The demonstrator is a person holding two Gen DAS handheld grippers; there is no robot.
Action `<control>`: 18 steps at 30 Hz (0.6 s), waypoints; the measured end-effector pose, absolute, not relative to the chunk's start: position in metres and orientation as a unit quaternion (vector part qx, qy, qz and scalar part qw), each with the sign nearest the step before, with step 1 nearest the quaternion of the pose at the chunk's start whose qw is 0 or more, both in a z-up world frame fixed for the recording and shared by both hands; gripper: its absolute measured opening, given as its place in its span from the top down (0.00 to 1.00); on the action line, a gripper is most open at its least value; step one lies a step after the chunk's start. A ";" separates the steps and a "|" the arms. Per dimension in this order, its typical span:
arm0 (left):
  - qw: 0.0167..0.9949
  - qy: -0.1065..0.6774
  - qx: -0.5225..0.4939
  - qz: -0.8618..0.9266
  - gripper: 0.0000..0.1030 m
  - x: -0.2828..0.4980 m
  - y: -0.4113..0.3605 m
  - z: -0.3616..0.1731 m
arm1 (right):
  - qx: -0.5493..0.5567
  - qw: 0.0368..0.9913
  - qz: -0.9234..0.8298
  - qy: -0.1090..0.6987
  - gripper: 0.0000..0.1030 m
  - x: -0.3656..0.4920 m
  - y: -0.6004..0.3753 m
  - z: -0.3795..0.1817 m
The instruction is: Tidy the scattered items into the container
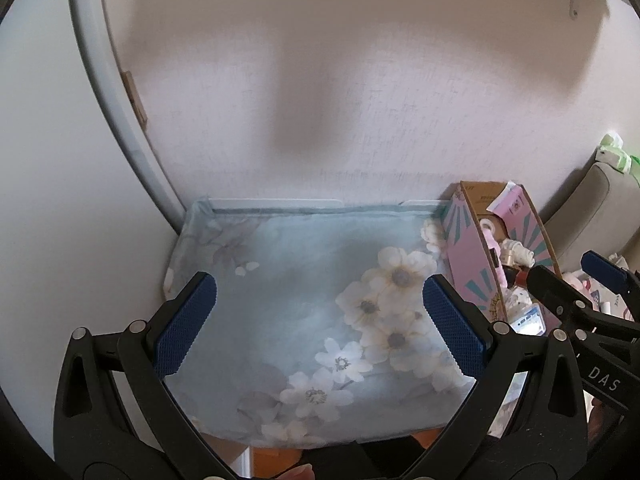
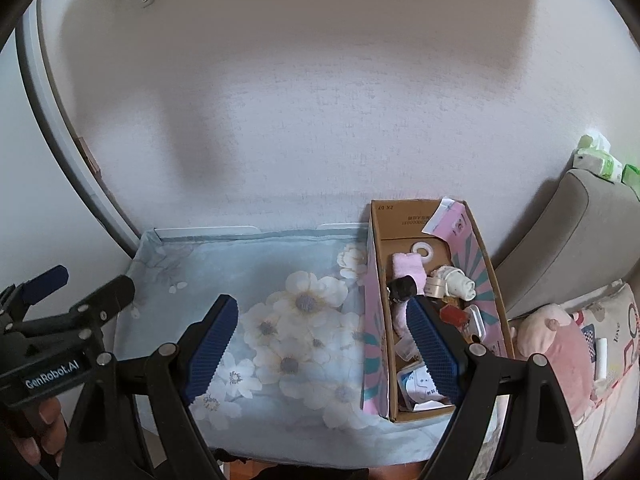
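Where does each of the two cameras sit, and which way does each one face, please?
Left wrist: rides the left tongs, looking forward and down at the floral cloth against the wall; its own open blue-padded fingers show, with the right tongs at the right edge.
Right wrist: rides the right tongs, facing the same cloth and the cardboard box of small items; its open fingers show, with the left tongs and a fingertip at left.
Shared: cloth, box, wall, grey cushion.

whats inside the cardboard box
The cardboard box holds a tape roll, a pink sock, a rolled white cloth, a small black item and white packets. The right gripper's fingers cover part of the middle; whatever lies underneath cannot be seen.
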State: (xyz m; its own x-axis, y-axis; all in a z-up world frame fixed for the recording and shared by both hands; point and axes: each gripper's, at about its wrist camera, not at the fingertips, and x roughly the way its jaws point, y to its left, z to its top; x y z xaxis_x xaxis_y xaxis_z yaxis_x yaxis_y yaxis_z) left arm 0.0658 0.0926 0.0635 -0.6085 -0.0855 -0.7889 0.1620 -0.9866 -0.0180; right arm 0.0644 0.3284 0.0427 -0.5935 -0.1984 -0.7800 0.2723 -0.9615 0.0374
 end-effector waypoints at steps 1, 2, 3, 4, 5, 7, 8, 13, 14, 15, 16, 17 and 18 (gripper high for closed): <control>0.068 0.045 0.436 -0.896 0.00 0.065 0.092 0.064 | 0.431 0.132 -0.892 0.044 0.19 0.064 0.328 0.042; 0.068 0.046 0.435 -0.897 0.00 0.064 0.091 0.065 | 0.431 0.132 -0.892 0.044 0.19 0.063 0.328 0.042; 0.067 0.047 0.434 -0.897 0.00 0.063 0.090 0.064 | 0.431 0.131 -0.892 0.045 0.19 0.063 0.327 0.041; 0.066 0.048 0.431 -0.899 0.00 0.063 0.090 0.066 | 0.431 0.130 -0.892 0.045 0.19 0.062 0.327 0.041; 0.066 0.049 0.428 -0.900 0.00 0.063 0.090 0.067 | 0.431 0.130 -0.892 0.045 0.19 0.062 0.327 0.041; 0.064 0.050 0.426 -0.901 0.00 0.061 0.090 0.066 | 0.431 0.130 -0.892 0.045 0.19 0.061 0.327 0.041; 0.064 0.049 0.426 -0.901 0.00 0.060 0.091 0.066 | 0.431 0.129 -0.892 0.045 0.19 0.061 0.327 0.041; 0.064 0.050 0.426 -0.901 0.00 0.058 0.090 0.065 | 0.432 0.130 -0.891 0.047 0.19 0.058 0.325 0.041; 0.066 0.050 0.425 -0.901 0.00 0.058 0.089 0.065 | 0.432 0.130 -0.891 0.047 0.19 0.057 0.325 0.041; 0.067 0.048 0.424 -0.902 0.00 0.057 0.089 0.065 | 0.432 0.130 -0.891 0.048 0.19 0.057 0.324 0.041; 0.072 0.047 0.423 -0.902 0.00 0.057 0.088 0.064 | 0.432 0.129 -0.891 0.048 0.19 0.056 0.323 0.042; 0.074 0.048 0.423 -0.902 0.00 0.056 0.088 0.064 | 0.432 0.127 -0.892 0.046 0.19 0.057 0.323 0.042; 0.075 0.050 0.422 -0.902 0.00 0.056 0.088 0.064 | 0.431 0.128 -0.892 0.046 0.19 0.056 0.322 0.042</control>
